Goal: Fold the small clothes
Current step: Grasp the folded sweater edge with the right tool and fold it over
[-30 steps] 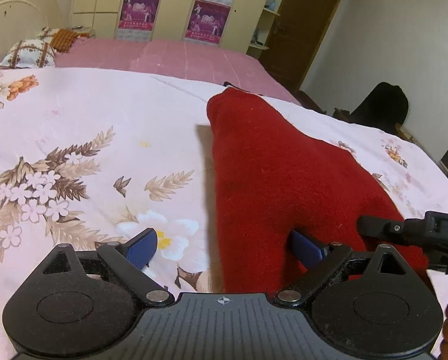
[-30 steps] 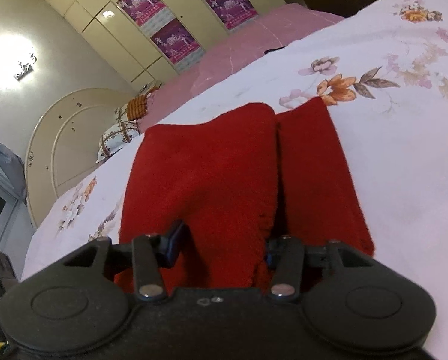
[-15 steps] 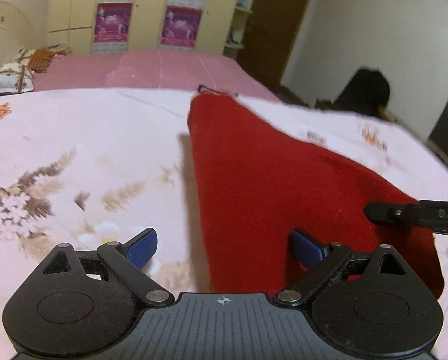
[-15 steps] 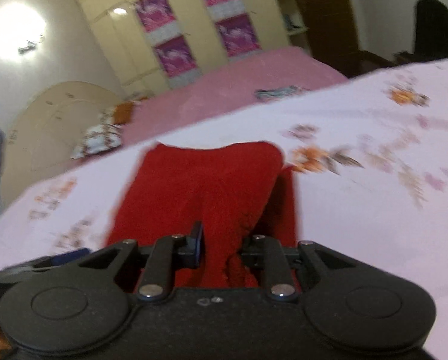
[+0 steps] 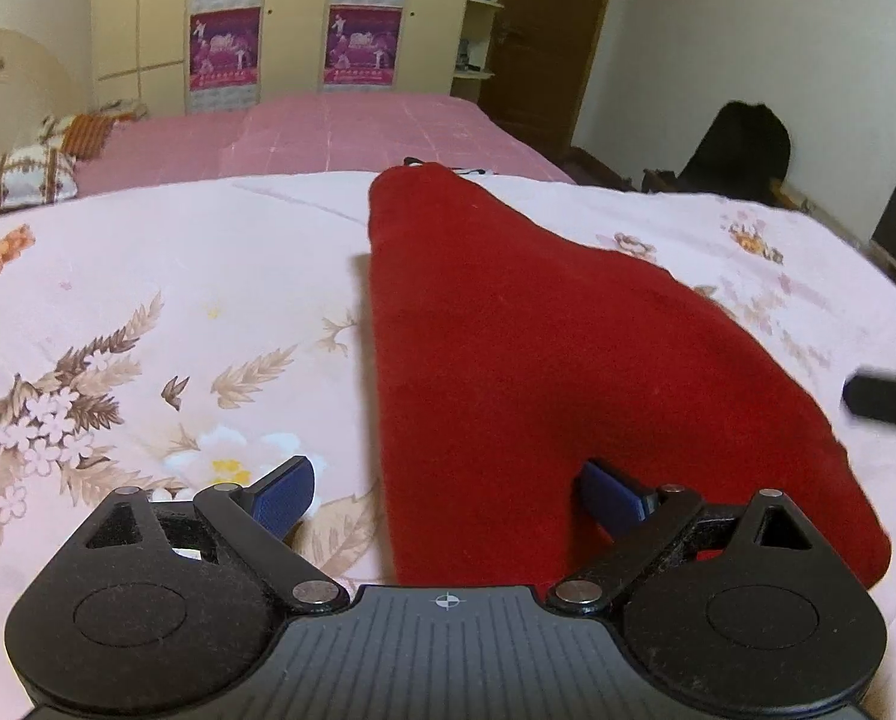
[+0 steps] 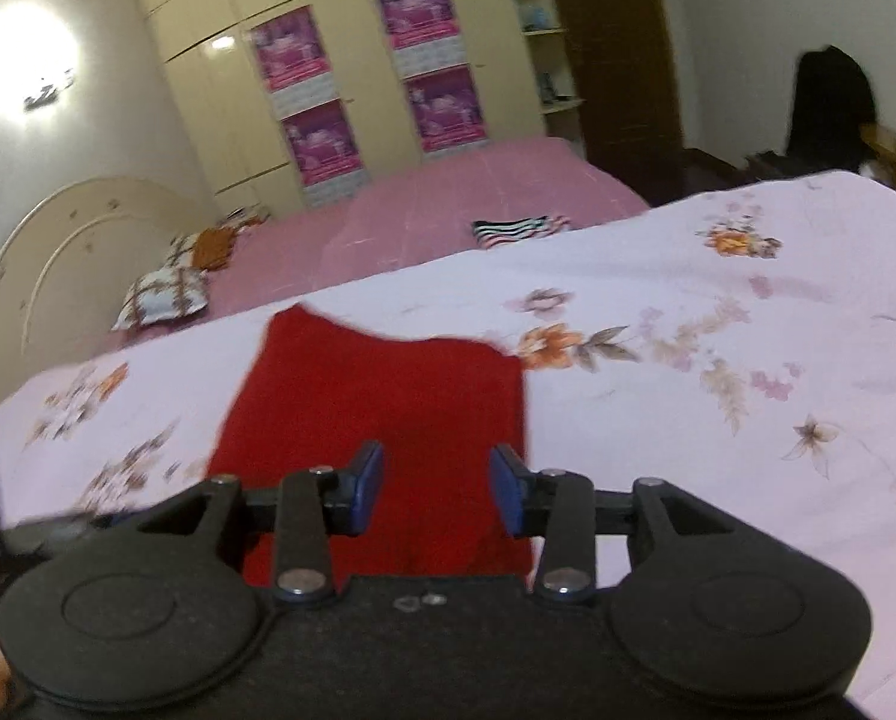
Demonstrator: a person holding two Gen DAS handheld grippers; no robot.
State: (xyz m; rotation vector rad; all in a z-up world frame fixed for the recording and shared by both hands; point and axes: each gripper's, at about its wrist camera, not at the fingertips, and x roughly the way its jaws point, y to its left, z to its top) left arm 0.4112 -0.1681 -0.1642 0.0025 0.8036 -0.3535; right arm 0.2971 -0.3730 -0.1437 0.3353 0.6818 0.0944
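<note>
A red fleece garment lies folded flat on the floral bedsheet. My left gripper is open at its near left edge, the right pad over the cloth, the left pad over the sheet, holding nothing. In the right wrist view the same red garment lies flat. My right gripper is open above its near right part and empty. The tip of the right gripper shows blurred in the left wrist view.
A pink bed with pillows lies beyond the floral sheet. A striped garment rests on the pink bed's edge. Wardrobes stand at the back, and a dark chair far right.
My right gripper was pinching a red fold, then opened and lifted away; the fold now lies flat. My left gripper stayed open and drew back slightly.
</note>
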